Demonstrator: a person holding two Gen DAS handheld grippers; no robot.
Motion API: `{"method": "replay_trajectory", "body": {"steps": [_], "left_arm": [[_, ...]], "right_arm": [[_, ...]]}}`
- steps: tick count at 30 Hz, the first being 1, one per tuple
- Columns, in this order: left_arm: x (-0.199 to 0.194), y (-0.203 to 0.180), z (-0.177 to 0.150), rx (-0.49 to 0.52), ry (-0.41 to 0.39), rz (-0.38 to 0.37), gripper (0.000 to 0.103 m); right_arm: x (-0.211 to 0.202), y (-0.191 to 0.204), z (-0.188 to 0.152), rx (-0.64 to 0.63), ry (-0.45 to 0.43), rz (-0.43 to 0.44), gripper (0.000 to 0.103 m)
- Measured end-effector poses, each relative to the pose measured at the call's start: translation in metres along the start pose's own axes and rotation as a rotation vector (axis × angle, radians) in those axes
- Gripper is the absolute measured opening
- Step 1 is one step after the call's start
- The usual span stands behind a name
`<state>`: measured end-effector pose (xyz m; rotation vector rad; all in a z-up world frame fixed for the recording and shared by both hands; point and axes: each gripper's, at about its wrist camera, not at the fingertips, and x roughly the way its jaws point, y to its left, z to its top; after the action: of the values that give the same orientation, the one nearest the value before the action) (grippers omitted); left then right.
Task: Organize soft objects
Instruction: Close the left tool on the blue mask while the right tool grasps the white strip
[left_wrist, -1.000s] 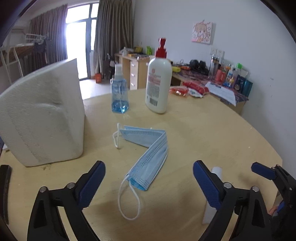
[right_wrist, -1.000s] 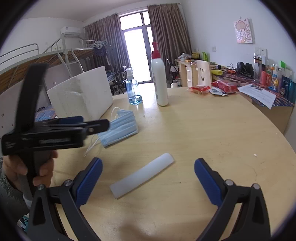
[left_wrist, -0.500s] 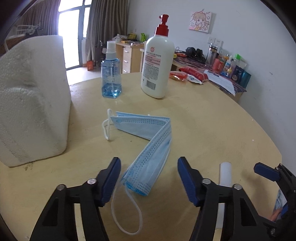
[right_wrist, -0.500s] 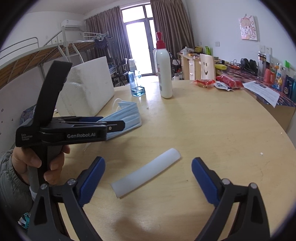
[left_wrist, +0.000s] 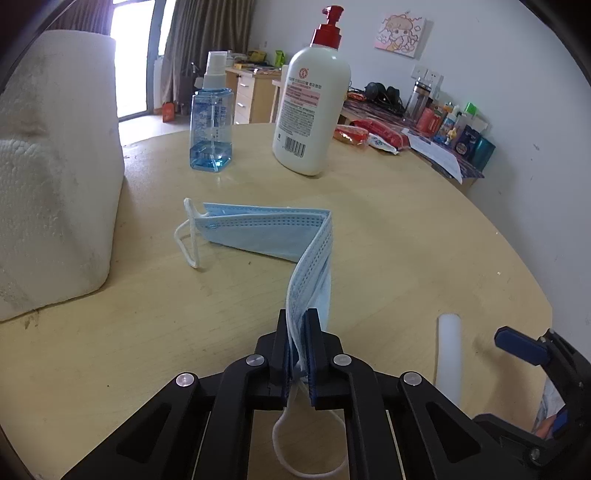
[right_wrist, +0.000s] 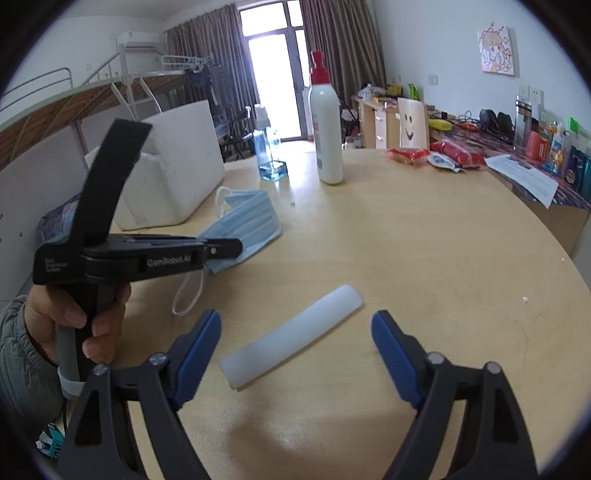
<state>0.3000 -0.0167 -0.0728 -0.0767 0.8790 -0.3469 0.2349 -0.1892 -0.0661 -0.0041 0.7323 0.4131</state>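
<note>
A: Bottom centre of the left wrist view, the left gripper (left_wrist: 297, 334) has its blue pads pinched tight on the near end of the face mask (left_wrist: 273, 230), one ear loop dangling under the jaws.

B: And the rest of it trails up the middle of the frame, bent at a corner, far end lying flat on the round table (left_wrist: 424, 229). So the grab looks made; I'd call the lift the step in hand.

A: Over on the right wrist view, the right gripper (right_wrist: 295, 345) is spread wide, holding nothing, with the white soft strip (right_wrist: 291, 338) lying on the wood between its fingers, low centre.

B: Not touching it, though. The next move, I'd guess, is to raise the mask clear so the trailing half doesn't drag, while the right claw drops and closes across that strip.

A: Beyond the mask, the white foam block (left_wrist: 55, 166) fills the left edge.

B: Further up, the blue spray bottle (left_wrist: 211, 122) and the lotion pump bottle (left_wrist: 312, 99) stand upper centre, well clear of the mask.
</note>
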Motion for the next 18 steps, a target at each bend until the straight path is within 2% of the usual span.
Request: {"method": "replay_trajectory", "body": {"steps": [7,13,18], "left_arm": [[-0.007,0.011,0.0,-0.061,-0.035,0.02,0.006],[-0.017,0.012,-0.004,-0.061,-0.071,0.043,0.006],[-0.031,0.011,-0.007,-0.052,-0.13,0.046,0.006]], "right_arm": [[0.005,0.008,0.002,0.012,0.031,-0.051,0.083],[0.012,0.016,0.004,0.024,0.065,-0.107,0.071],[0.018,0.015,0.001,0.077,0.098,-0.167,0.069]]}}
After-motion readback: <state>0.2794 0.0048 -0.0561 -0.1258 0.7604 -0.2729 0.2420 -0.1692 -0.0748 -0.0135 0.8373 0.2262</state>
